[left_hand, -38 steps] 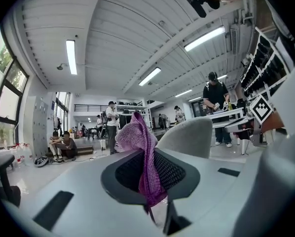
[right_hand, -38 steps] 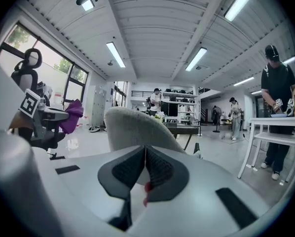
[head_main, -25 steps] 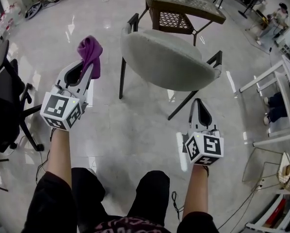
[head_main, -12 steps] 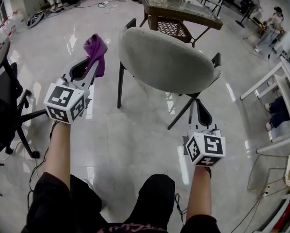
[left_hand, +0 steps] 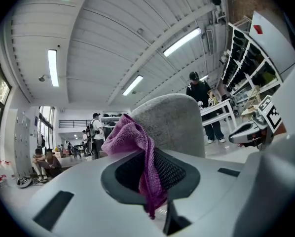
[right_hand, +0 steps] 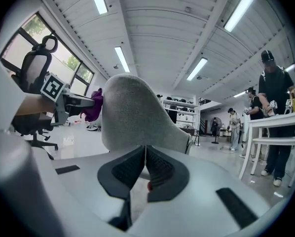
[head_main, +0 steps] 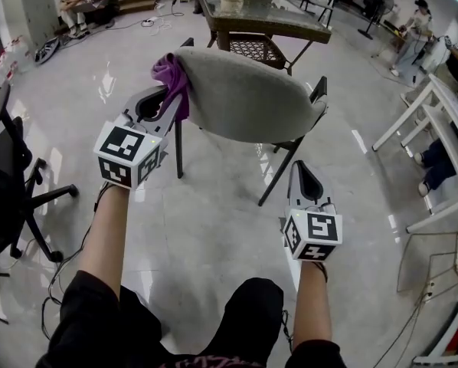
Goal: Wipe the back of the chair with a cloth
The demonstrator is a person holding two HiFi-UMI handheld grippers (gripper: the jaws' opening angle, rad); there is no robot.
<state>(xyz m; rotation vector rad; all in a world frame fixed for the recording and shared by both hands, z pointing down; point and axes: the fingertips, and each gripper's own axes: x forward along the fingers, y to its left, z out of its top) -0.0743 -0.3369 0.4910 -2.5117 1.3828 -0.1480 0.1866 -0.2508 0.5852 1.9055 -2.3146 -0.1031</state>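
Purple cloth [head_main: 170, 71], crumpled, pinched in left gripper [head_main: 171, 92] jaws by grey chair back [head_main: 244, 98] (right gripper [head_main: 302, 167] jaws together).

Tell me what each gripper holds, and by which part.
The left gripper pinches the purple cloth near one end, bulk past the tips. The right gripper is shut, empty.
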